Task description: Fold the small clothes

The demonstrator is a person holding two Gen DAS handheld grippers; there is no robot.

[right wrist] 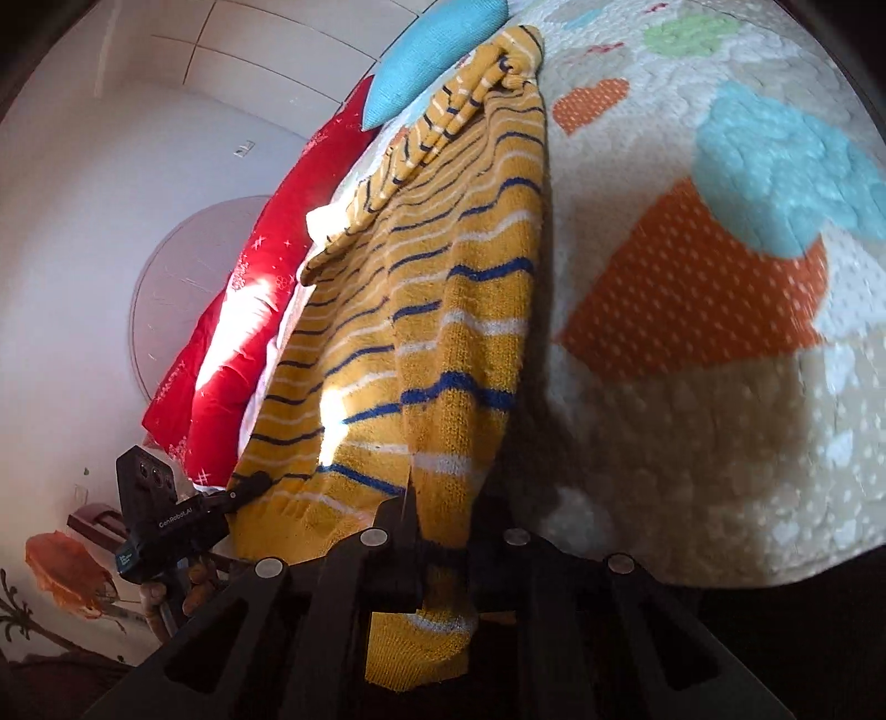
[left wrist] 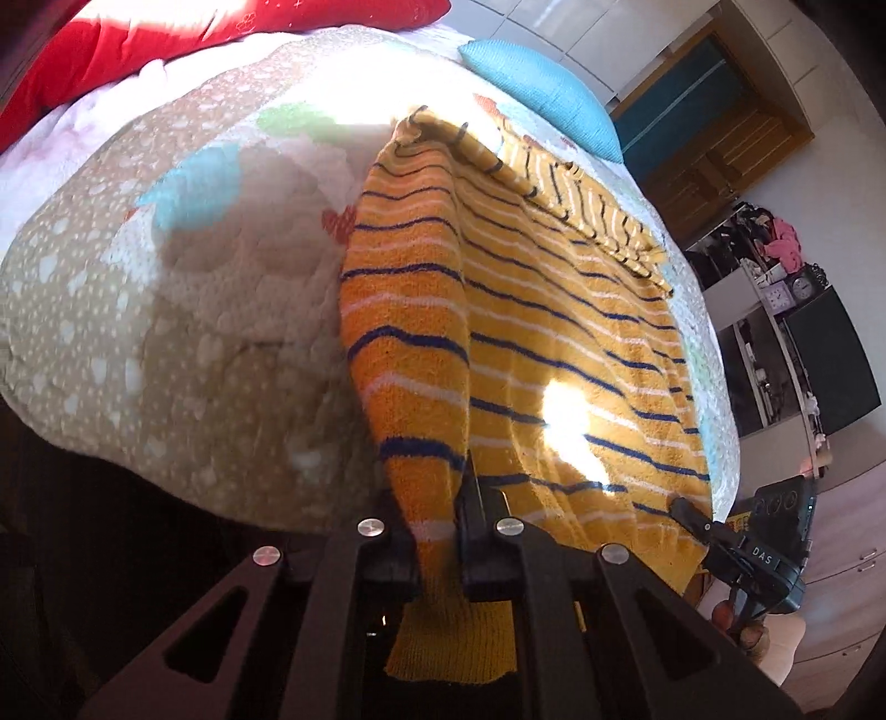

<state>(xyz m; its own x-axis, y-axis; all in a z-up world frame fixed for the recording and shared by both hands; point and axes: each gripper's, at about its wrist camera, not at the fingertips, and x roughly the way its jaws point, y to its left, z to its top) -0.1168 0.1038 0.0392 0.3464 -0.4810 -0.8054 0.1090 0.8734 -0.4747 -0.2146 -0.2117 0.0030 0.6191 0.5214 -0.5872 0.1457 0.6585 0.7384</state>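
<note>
From the left wrist view, a red pillow [left wrist: 166, 39] lies along the far left edge of the bed, and the patterned quilt [left wrist: 138, 310] spreads broad and bare to the left of the garment. The striped sweater [left wrist: 554, 310], mustard yellow with blue and white bands, lies on the quilt with its left side lifted into a fold that runs from the far collar end down to the near hem. The left hand-held gripper [left wrist: 437, 540] is clenched on that near hem, knit bunched between its black fingers. A blue cushion [left wrist: 542, 88] sits just beyond the sweater's far end. At the near right hem, the right hand-held gripper [left wrist: 692, 512] clamps the sweater's edge; past it, shelves stand close to the bed.

From the right wrist view, the right hand-held gripper [right wrist: 443, 548] is clenched on the sweater's raised hem. To its right the quilt lies bare out to the bed's edge.
</note>
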